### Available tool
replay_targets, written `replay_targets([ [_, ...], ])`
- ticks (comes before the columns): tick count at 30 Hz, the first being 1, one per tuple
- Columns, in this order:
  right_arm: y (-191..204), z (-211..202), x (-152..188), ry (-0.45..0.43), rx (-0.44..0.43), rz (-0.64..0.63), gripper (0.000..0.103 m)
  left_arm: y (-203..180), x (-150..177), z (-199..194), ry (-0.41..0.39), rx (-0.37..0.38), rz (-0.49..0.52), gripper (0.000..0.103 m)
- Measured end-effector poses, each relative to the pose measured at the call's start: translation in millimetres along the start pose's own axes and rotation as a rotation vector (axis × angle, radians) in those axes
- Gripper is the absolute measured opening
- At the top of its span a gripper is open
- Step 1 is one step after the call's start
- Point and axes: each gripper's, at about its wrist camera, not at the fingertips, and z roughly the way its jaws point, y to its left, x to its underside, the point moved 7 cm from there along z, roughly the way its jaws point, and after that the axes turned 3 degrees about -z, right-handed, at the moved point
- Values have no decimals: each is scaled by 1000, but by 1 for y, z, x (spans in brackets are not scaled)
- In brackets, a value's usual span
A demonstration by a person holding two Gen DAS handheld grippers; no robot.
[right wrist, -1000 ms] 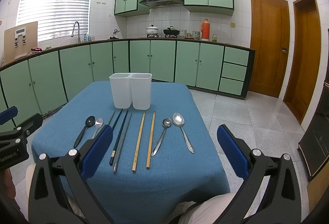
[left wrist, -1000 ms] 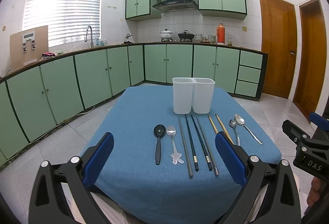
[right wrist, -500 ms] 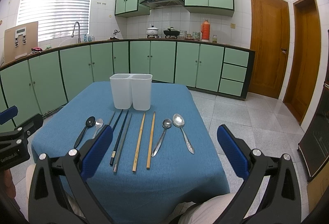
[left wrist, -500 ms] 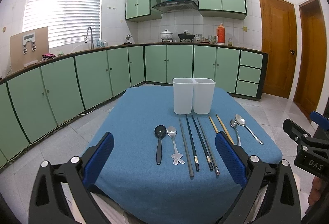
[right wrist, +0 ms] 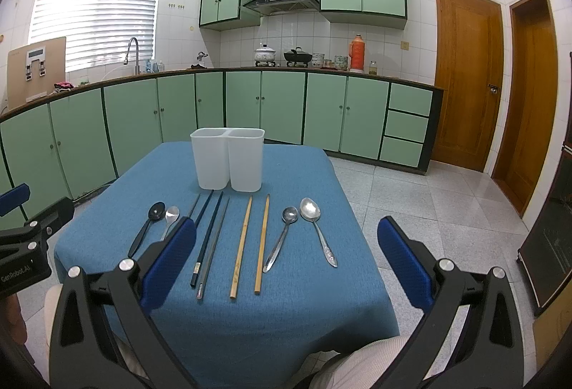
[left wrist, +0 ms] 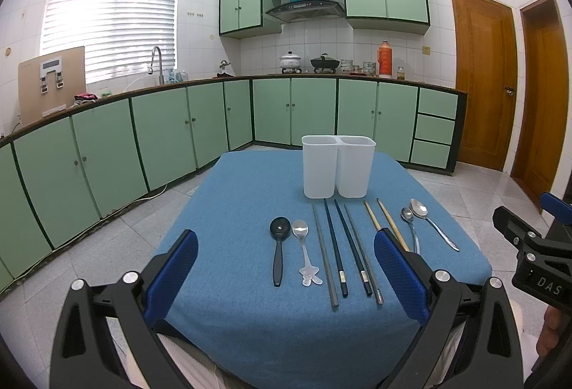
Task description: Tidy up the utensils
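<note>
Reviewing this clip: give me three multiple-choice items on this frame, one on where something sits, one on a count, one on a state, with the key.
1. Where does the white two-compartment holder stand on the blue table?
A. Beyond the far ends of the utensils
B. At the near edge
C. On the floor

2. How many spoons lie on the cloth?
A. Two
B. Four
C. Six

3. What state are the left tongs and right tongs in?
A. Both shut on chopsticks
B. Both open, holding nothing
C. One holds a spoon

Answers:
1 A: the holder stands past the utensil tips, on the far half of the table.
2 B: the black spoon and a small metal spoon lie left, two metal spoons right.
3 B: both pairs of blue pads are spread wide with nothing between them.
</note>
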Motion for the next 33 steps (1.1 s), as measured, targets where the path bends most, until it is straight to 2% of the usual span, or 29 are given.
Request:
replay_targets([
  [33, 2, 2, 0, -3, 3, -2, 98, 3, -5, -1, -2, -4, 0, 97],
])
